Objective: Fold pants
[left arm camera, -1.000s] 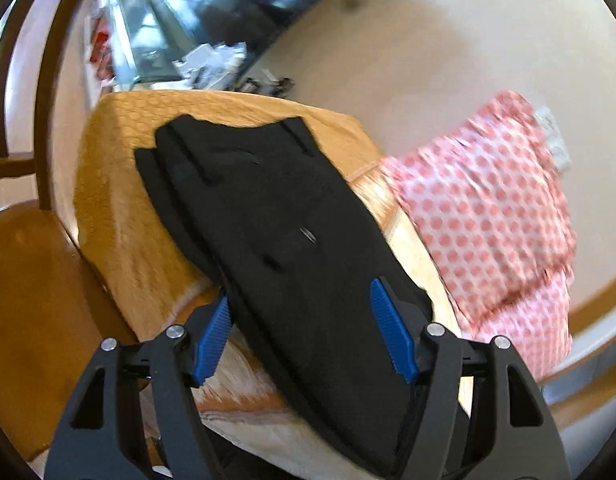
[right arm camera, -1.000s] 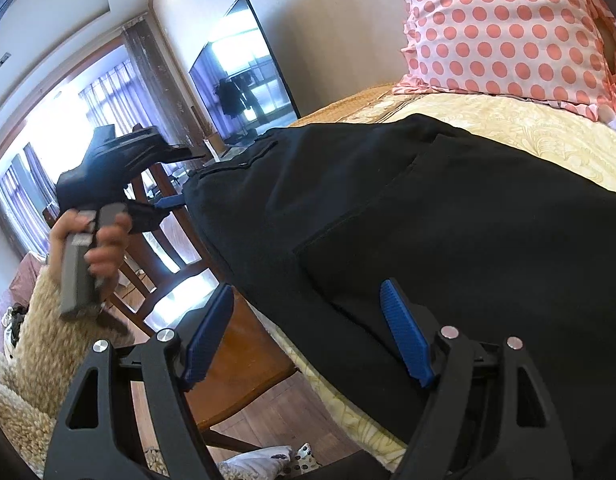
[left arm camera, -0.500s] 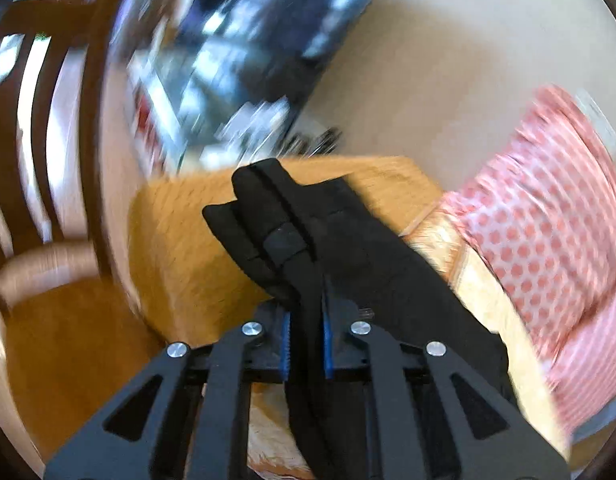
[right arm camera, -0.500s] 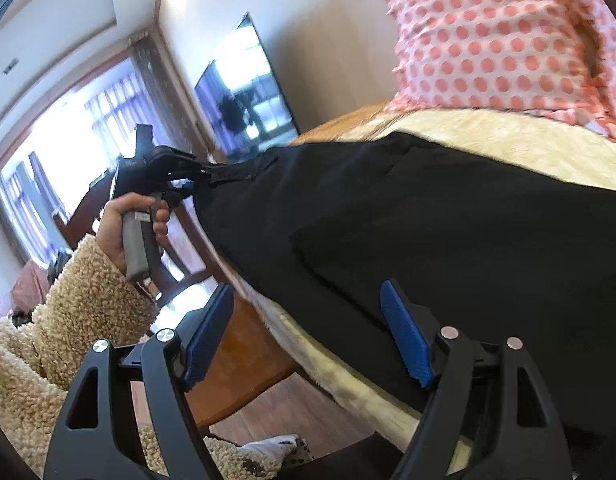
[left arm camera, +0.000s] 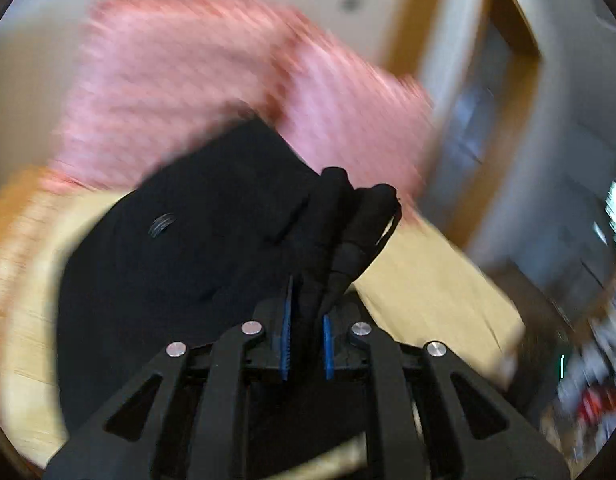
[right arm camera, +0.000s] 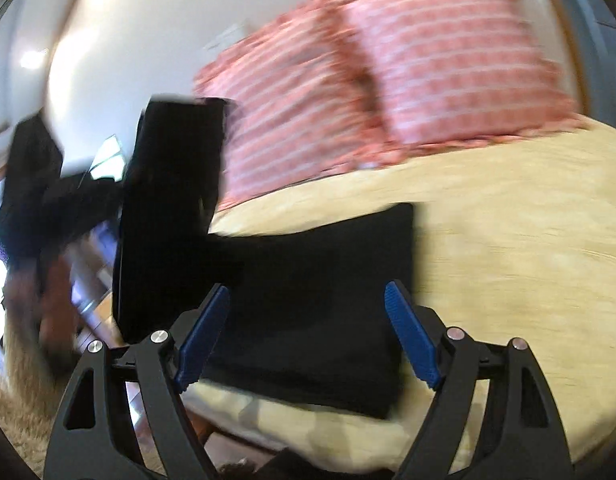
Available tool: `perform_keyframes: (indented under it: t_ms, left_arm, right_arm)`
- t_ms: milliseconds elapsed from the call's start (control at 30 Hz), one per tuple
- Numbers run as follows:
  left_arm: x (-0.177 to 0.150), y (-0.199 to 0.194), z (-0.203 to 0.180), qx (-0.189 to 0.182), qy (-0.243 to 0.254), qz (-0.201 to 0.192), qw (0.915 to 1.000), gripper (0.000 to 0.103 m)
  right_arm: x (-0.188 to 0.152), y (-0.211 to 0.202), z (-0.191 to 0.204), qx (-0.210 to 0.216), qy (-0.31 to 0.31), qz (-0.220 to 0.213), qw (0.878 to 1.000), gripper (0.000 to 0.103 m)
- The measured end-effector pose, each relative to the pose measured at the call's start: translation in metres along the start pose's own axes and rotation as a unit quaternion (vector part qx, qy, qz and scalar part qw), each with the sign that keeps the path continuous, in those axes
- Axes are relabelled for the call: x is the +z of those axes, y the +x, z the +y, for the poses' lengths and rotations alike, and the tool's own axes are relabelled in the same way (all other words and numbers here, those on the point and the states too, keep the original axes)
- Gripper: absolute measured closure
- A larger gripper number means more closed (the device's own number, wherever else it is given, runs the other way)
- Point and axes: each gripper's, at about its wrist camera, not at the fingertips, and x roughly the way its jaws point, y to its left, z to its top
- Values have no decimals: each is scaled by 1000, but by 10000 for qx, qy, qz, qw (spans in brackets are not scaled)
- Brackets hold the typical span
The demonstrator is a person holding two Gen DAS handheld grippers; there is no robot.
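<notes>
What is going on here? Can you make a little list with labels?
pants: black, partly flat on the bed, one end lifted
left gripper: shut on bunched pants fabric
right gripper: open, over the flat part of the pants
bed: yellow cover
pillows: pink, at the head of the bed
picture: blurry

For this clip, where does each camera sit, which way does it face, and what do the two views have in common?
Left wrist: on the left gripper, looking along its fingers, shut on a bunched end of the black pants, toward the pink pillows.
Right wrist: on the open right gripper, hanging over the pants on the yellow bedspread; the person's blurred hand shows at left.
Shared: pants, pillows, bedspread.
</notes>
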Motion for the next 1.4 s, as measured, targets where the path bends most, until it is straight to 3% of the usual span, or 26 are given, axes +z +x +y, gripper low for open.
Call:
perform_keyframes:
  t_ms: [67,133,267,367,433,533,633,733,800,867,900,967,1033,1067,1200,1300,1333,1400]
  left_arm:
    - [-32,38,-8,-259,-67,838,9961,92]
    - [-55,54,-4,-558,-358,1217,9903,92]
    - [-44,38,-2,-437,-301,868,9948,93]
    - [-11,9,-4,-580,-484,228,9969,93]
    - [-11,-4,-23,-531,-160,19,9985,93]
    - [-36,6,-45,-572,291,368,9973,93]
    - [-73,37,-49,-586,415,1119,9911,92]
    - [-85,30,-55,-455,747,964,9915,90]
    - [-79,17,-51,-558,723,878,9919,83]
    - [-73,1,-39,-982,470,760,9912,61]
    - [-66,-10,-26,-1311,208,528,9897,55]
    - [-61,-33,-13,-1516,-10,123,9884,30]
    - [-47,-44,4,-1109,-158,-359,9931,24]
    - [-45,-45,15,-636,-318,-444,9965,23]
    - [-50,-29,44,407,-709,-51,9966,23]
    - [-61,-13,61,1032,-910,467,9894,23]
    - [-67,-10,66,1028,-983,614,9879,23]
    - [-71,-14,68,969,-969,580,9889,23]
  right_arm:
    - [1,-4,-19,-249,243,-33,9994,21]
    - [2,-4,-36,-408,484,-37,9980,21]
    - [4,-3,-52,-532,704,-17,9961,21]
    - [6,-5,-52,-524,706,-84,9961,21]
    - [6,-9,-53,-512,669,-178,9963,21]
    - [7,-12,-52,-552,618,-221,9963,21]
    - [7,-11,-55,-568,737,-235,9954,21]
    - [10,-11,-53,-553,755,-280,9952,21]
    - [14,-12,-48,-493,692,-342,9958,21]
    - [21,-15,-41,-302,602,-459,9967,21]
    - [25,-15,-37,-190,548,-507,9970,21]
    - [33,-14,-24,177,370,-561,9976,16]
    - [36,-7,-12,513,229,-447,9974,15]
    - [37,-1,-6,641,161,-328,9973,15]
    - [30,29,10,1065,93,326,9937,15]
    - [16,57,4,747,270,1041,9914,15]
    - [11,65,-1,675,356,1267,9890,16]
    - [9,63,-3,723,330,1302,9883,16]
